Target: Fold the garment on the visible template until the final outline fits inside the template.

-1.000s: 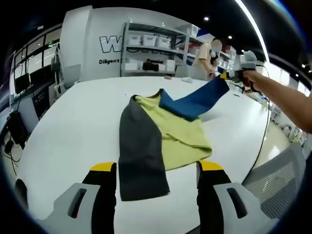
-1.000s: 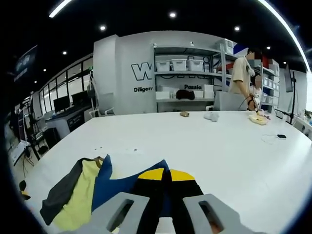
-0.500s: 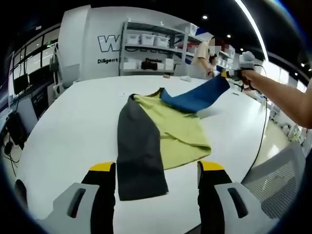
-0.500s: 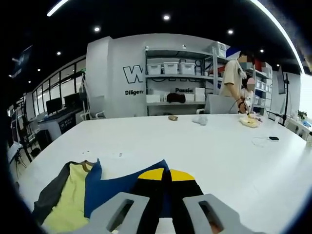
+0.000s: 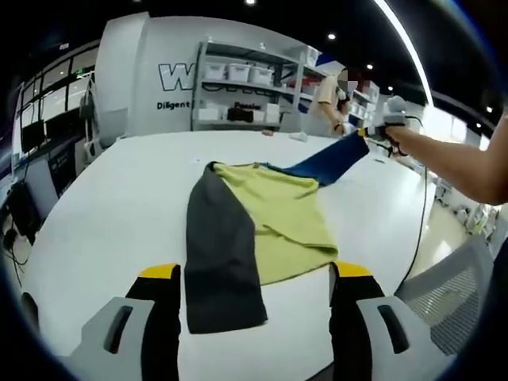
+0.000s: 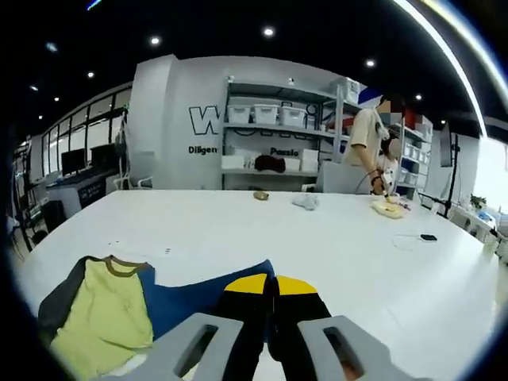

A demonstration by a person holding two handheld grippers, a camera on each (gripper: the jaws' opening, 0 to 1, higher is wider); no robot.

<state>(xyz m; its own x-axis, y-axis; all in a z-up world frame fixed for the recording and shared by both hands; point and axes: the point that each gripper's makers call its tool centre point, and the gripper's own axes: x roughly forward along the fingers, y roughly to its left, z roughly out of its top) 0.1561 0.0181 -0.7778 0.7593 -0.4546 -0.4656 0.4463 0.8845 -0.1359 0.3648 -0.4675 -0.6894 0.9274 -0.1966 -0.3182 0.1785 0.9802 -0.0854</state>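
On the white surface, the garment lies spread ahead of the left gripper: a dark grey sleeve runs back toward that gripper, its end resting between the two yellow-tipped fingers without touching either. These fingers stand wide apart and hold nothing. The yellow-green body panel lies flat just right of the grey sleeve. A blue sleeve rises off the surface, drawn taut toward the right gripper, held by the person's hand at the far right. Seen from the right gripper view, the right gripper has its fingers pressed together on the blue sleeve, the cloth passing under and between them; the garment body lies lower left. Shelving and a standing person occupy the background.
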